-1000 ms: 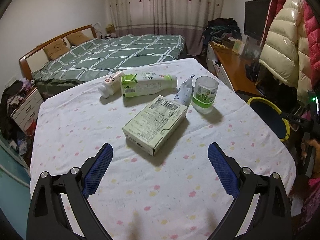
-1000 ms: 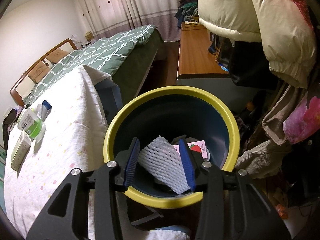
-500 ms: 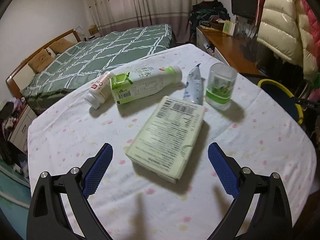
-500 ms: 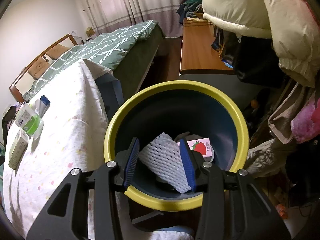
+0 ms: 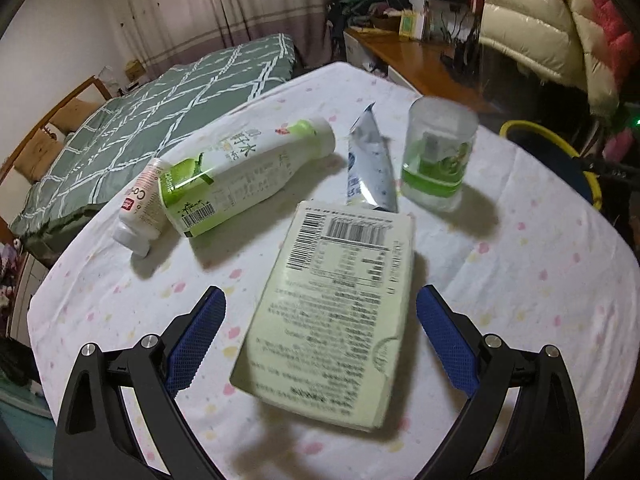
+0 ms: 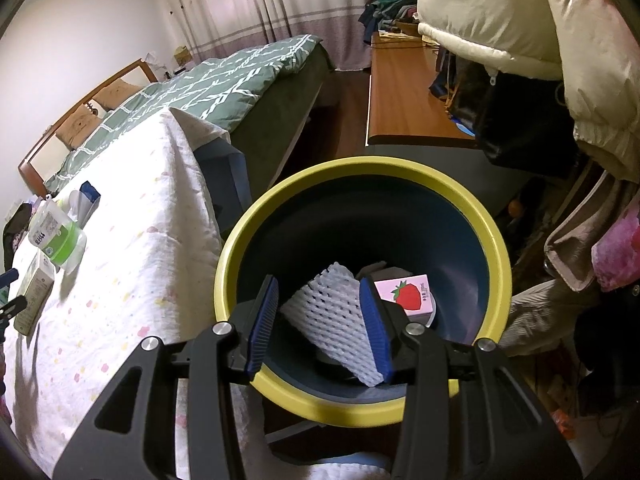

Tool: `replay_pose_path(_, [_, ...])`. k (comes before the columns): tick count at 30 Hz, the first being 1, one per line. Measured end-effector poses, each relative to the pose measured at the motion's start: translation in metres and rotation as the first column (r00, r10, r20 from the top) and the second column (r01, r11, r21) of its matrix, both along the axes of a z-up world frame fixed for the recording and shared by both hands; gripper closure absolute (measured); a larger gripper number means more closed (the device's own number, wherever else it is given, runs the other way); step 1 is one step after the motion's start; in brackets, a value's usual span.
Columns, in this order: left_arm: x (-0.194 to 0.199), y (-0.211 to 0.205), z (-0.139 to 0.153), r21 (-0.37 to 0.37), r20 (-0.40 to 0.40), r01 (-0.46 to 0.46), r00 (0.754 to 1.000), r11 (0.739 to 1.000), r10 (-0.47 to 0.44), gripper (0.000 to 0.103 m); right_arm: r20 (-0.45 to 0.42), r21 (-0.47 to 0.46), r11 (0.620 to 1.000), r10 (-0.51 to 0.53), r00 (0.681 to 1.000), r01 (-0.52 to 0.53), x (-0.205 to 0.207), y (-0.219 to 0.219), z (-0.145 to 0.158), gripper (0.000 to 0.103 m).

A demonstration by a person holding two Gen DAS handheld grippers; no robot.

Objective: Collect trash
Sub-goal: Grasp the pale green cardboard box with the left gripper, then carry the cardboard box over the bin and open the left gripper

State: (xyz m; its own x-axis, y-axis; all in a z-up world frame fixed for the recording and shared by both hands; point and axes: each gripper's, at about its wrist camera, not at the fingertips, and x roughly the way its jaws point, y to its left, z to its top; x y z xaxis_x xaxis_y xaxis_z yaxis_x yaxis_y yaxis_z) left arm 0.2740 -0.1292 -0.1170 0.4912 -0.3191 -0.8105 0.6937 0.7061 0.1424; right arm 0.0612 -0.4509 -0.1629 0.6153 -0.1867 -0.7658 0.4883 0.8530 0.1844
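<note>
- while the right tool (image 6: 320,326) hangs over the yellow-rimmed bin (image 6: 400,172) beside the table (image 6: 132,240), its jaws are partly closed around a white foam net (image 6: 334,320); the net sits between the pads and seems held, though its lower end droops toward the rubbish inside.
- a pink strawberry carton (image 6: 410,294) already lies at the bottom of the bin.
- doing this step well likely means parting the jaws only while the net is fully inside the rim, so it drops in rather than catching on the edge.
- the left tool (image 5: 320,340) is wide open and holds nothing; its blue pads stand either side of the near end of a pale green box (image 5: 336,304) lying flat on the table, label up, with clear gaps on both sides.
- for a sound pick, i judge the tool should go lower, stay square across the box's narrow width, and close on its long sides; the box looks light and stiff, so a moderate squeeze should do.
- beyond the box lie a green-and-white bottle (image 5: 240,176) on its side, a small white bottle (image 5: 140,208) touching its end, a silver pouch (image 5: 370,168) and a clear cup (image 5: 438,156) standing upright.
- the pouch sits just beside the box's far end, so a careless push forward may nudge it.
</note>
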Motion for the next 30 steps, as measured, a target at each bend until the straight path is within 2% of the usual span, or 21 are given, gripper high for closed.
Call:
replay_pose_path(9, [0.022,-0.007,-0.014,0.024,-0.053,0.041,0.998,0.999,-0.039,0.007,-0.011,0.006,1.0,0.006,1.0,-0.006,0.005,0.001,-0.003,0.062])
replay_pose_path(14, [0.029,-0.012,-0.018,0.012,-0.08,0.04,0.996,0.999,-0.039,0.008,-0.013,0.012,1.0,0.014,1.0,-0.014,0.005,0.003,-0.005,0.062])
replay_pose_path(18, [0.03,-0.01,-0.018,-0.016,-0.109,0.037,0.993,0.999,-0.038,0.021,-0.012,0.018,1.0,0.014,1.0,-0.014,0.003,0.002,-0.004,0.062])
replay_pose_path(19, [0.029,-0.009,-0.018,-0.023,-0.117,0.036,0.992,0.999,-0.038,0.025,-0.01,0.02,1.0,0.015,1.0,-0.015,0.003,0.002,-0.004,0.062])
replay_pose_path(24, [0.017,-0.007,-0.017,-0.032,-0.121,0.009,0.993,0.999,-0.013,0.026,0.005,0.029,0.999,0.018,1.0,-0.018,-0.004,0.002,0.0,0.062])
replay_pose_path(30, [-0.02,-0.003,-0.009,-0.027,-0.089,-0.023,0.996,0.999,0.021,0.027,0.028,0.034,0.999,0.019,0.999,-0.02,-0.018,0.003,0.006,0.062])
